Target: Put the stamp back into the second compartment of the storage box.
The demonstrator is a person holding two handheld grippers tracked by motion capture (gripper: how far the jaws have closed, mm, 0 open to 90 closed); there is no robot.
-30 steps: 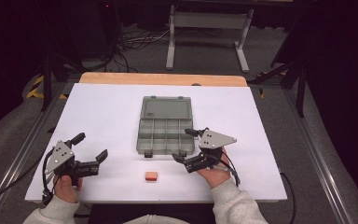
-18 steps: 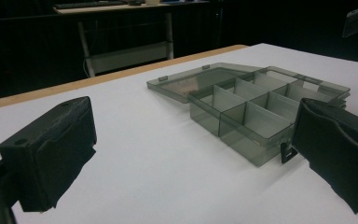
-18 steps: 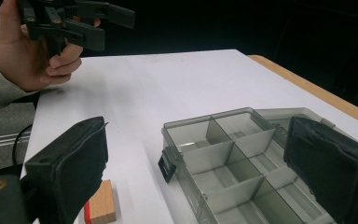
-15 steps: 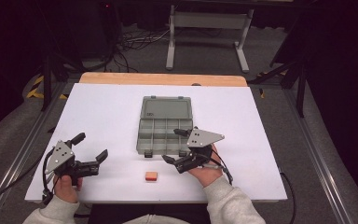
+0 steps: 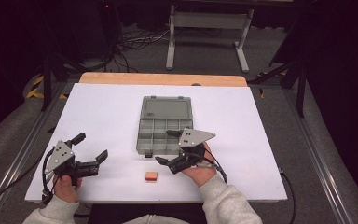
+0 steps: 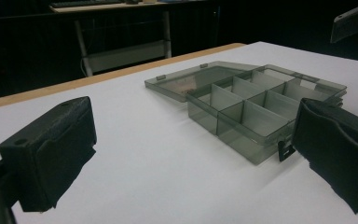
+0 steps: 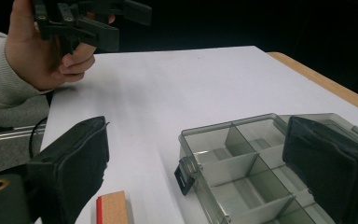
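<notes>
a small orange block (image 5: 151, 176) lies on the white table (image 5: 112, 112) just in front of the open compartment box (image 5: 164, 126), its long axis running side to side along the box's near wall. the right gripper (image 5: 172, 148), jaws spread and empty, hangs just beside the block and looks better placed to take it. the left gripper (image 5: 90, 149), also spread and empty, sits well apart from it.
</notes>
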